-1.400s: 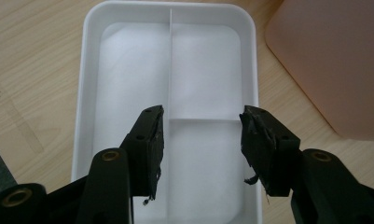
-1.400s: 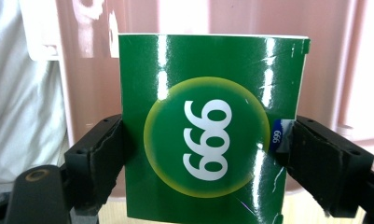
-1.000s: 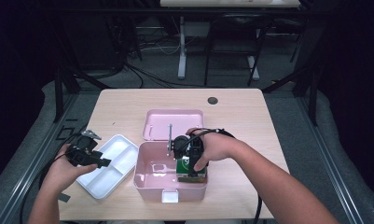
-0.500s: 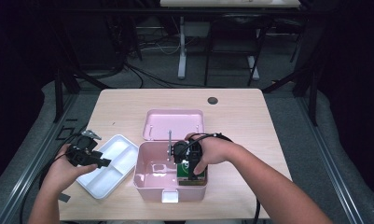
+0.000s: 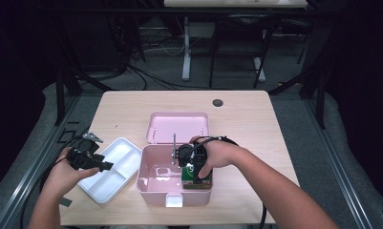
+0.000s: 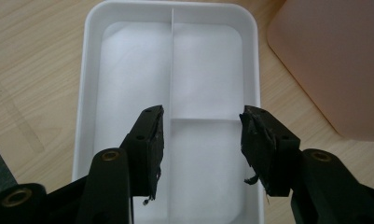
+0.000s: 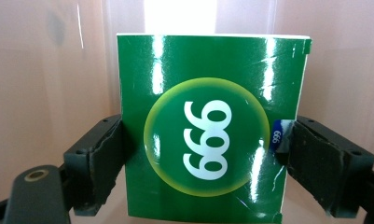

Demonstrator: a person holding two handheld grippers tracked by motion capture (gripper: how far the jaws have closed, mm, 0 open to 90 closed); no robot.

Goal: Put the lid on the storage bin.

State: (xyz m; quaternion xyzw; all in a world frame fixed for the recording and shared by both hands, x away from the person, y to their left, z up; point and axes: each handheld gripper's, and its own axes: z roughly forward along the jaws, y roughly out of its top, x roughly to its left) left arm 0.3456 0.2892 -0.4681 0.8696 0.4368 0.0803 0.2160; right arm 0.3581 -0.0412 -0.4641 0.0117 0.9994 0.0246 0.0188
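Right gripper view: right tongs [image 7: 201, 163] clamp the green box [image 7: 208, 126], apparently upright; left tongs [image 6: 201, 140] gape.

Both forearms are bare, no sleeves showing. The left claw [image 6: 201, 140] has matte black jaws with worn, frayed rubber pads and brass-coloured screw sockets at seven and four o'clock. The right claw [image 7: 201, 163] is equally black and chipped; black cables trail from each.
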